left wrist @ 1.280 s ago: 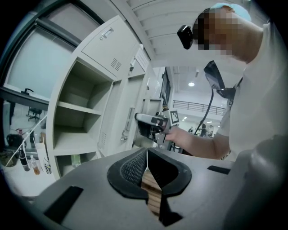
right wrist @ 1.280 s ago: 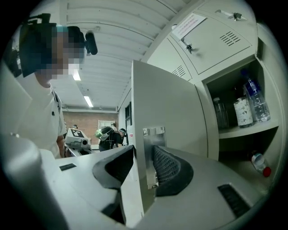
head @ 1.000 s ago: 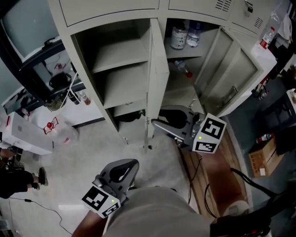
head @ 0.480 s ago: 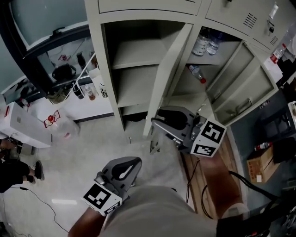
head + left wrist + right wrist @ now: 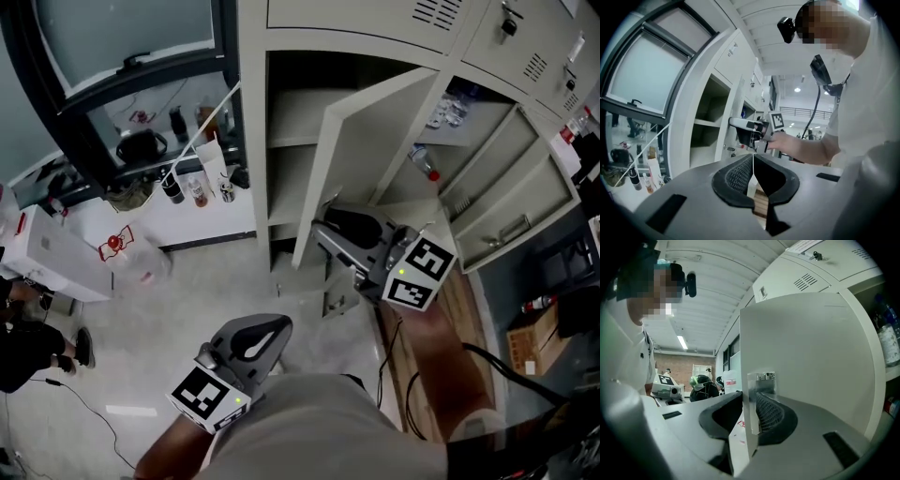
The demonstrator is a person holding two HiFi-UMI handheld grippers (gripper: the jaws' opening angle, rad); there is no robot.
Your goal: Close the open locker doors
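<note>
Door [image 5: 367,159] swung, half-hiding bottles [image 5: 448,111] — right gripper [image 5: 324,228] closing on its edge, left gripper [image 5: 279,324] clenched.

i see a pale floor [image 5: 178,291] carrying a white box [image 5: 47,267], a cardboard box [image 5: 532,339] and a loose cable [image 5: 386,375], a low white counter [image 5: 202,220] with small bottles [image 5: 173,187], and, in the locker [image 5: 251,112], a shelf [image 5: 419,190] with a bottle [image 5: 424,161] lying on it.

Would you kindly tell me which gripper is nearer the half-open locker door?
Right. The right gripper has just been closing its jaws on the door edge; the left gripper hangs low near the person, apart from it.
</note>
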